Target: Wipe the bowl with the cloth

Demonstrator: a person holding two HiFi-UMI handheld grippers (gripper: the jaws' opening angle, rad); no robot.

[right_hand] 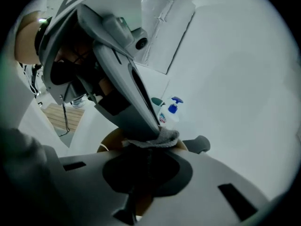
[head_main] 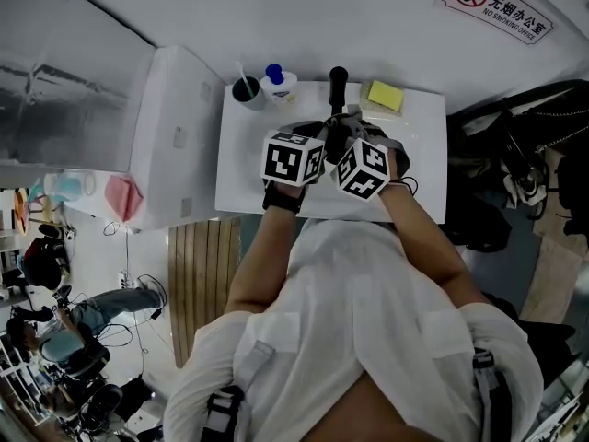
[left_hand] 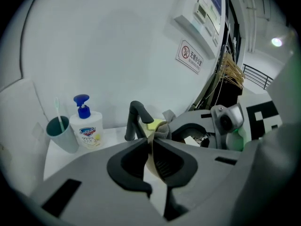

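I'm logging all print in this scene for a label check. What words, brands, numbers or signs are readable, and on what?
"无烟办公室": wall sign, beside a no-smoking symbol.
"NO SMOKING OFFICE": same sign, the line below.
Soap bottle label: too blurred to read.
No other readable text.

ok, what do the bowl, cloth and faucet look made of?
Bowl: thin tan wall with a matte surface; wood or plastic, can't tell which.
Cloth: grey textile with a fuzzy pile, likely microfibre or terry.
Faucet: smooth matte black with no glare; probably coated metal.
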